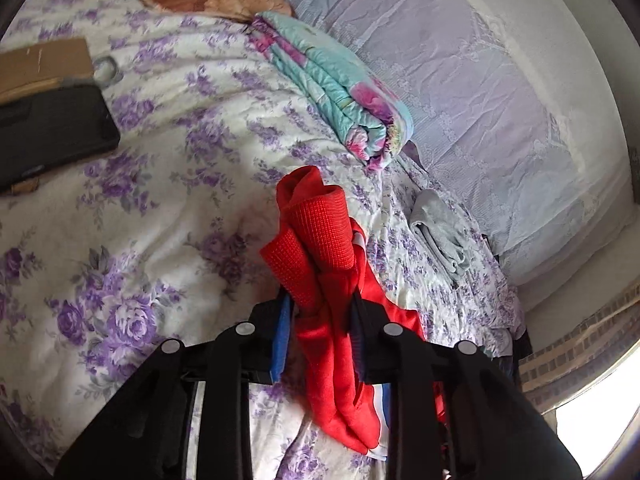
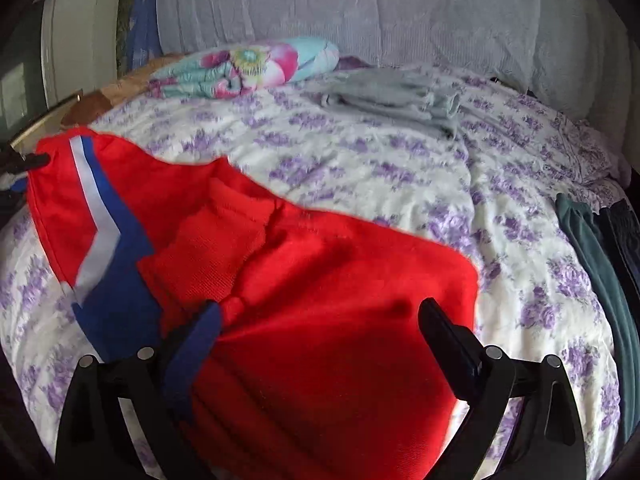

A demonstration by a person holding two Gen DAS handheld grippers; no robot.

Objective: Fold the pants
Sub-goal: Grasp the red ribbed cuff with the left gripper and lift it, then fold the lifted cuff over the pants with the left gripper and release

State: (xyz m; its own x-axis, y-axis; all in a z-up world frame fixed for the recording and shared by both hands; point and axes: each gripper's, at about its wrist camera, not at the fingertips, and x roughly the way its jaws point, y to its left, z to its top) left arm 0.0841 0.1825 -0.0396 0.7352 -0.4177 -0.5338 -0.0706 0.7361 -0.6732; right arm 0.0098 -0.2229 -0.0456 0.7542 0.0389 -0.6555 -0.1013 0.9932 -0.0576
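The red pants (image 2: 312, 280) with a white and blue side stripe (image 2: 100, 224) lie spread on the floral bedspread (image 2: 360, 184). My left gripper (image 1: 320, 312) is shut on a bunched red ribbed edge of the pants (image 1: 320, 236) and holds it lifted above the bed. My right gripper (image 2: 320, 320) is open, its fingers (image 2: 444, 332) wide apart over the pants; the red cloth lies between them, ungripped. The left gripper's tip shows at the far left of the right wrist view (image 2: 28, 160), at the pants' corner.
A folded teal and pink floral quilt (image 1: 336, 88) and folded grey garment (image 1: 440, 232) lie at the back by the pale pillows (image 2: 400, 8). A black case (image 1: 48, 132) and cardboard box (image 1: 44, 64) sit at left. Dark green cloth (image 2: 596, 264) lies at right.
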